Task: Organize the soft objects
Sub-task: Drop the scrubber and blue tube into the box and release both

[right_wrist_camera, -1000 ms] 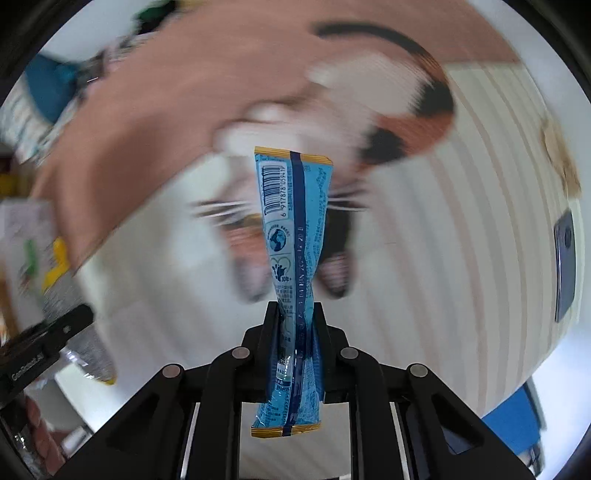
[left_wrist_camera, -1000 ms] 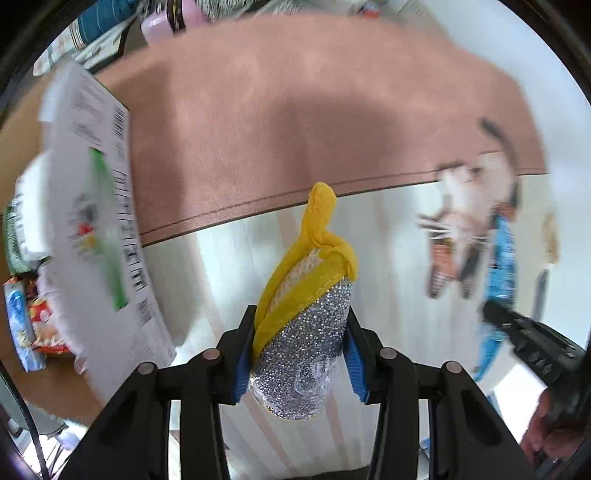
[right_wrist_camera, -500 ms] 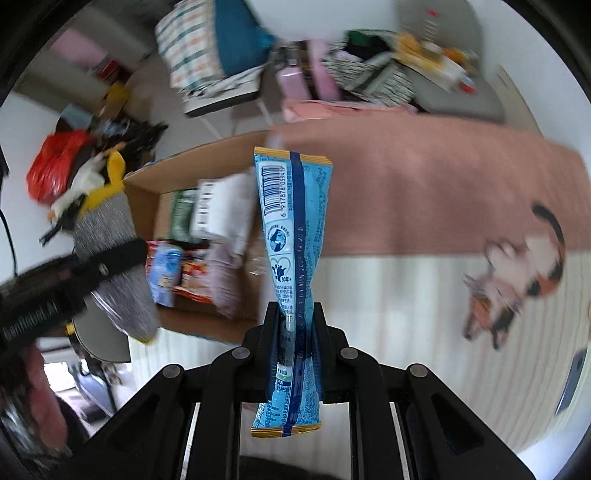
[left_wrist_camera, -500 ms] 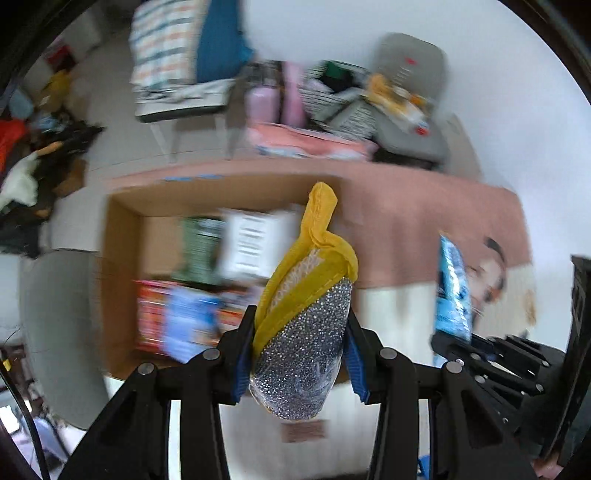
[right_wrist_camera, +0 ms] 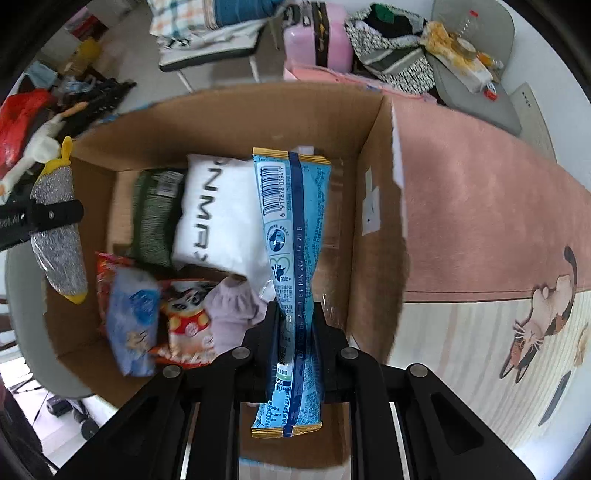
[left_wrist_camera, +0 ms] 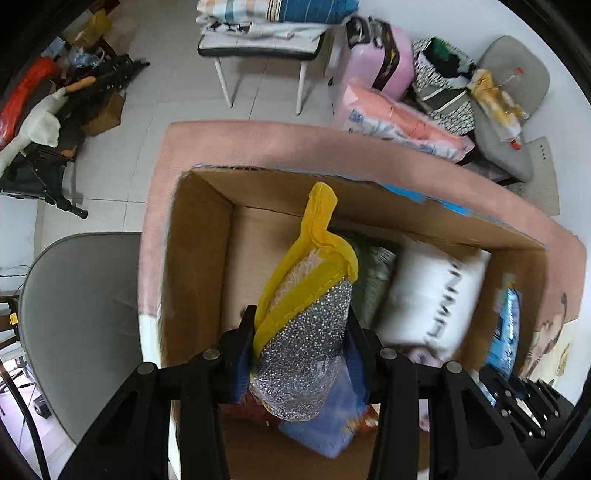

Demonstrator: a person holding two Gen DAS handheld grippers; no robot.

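My left gripper (left_wrist_camera: pixel 301 354) is shut on a silver glitter and yellow soft item (left_wrist_camera: pixel 306 332) and holds it above the left part of an open cardboard box (left_wrist_camera: pixel 199 236). My right gripper (right_wrist_camera: pixel 293 325) is shut on a blue snack packet (right_wrist_camera: pixel 291 236) and holds it above the right part of the same box (right_wrist_camera: pixel 373 206). In the box lie a white pillow (right_wrist_camera: pixel 218 218), a green pack (right_wrist_camera: pixel 155 218), a blue bag (right_wrist_camera: pixel 133 325), a red snack bag (right_wrist_camera: pixel 184 325) and a lilac soft item (right_wrist_camera: pixel 236 310). The left gripper with its item shows in the right wrist view (right_wrist_camera: pixel 59 221).
The box stands on a pink mat (right_wrist_camera: pixel 480 206) with a cat-print mat (right_wrist_camera: pixel 532 328) to the right. A grey chair (left_wrist_camera: pixel 77 314) is left of the box. A stool with folded blankets (left_wrist_camera: pixel 266 33), a pink case (left_wrist_camera: pixel 384 62) and bags stand behind.
Both grippers have swung from the cat mat to above the open box, each still holding its item. The box's contents now lie right below them.
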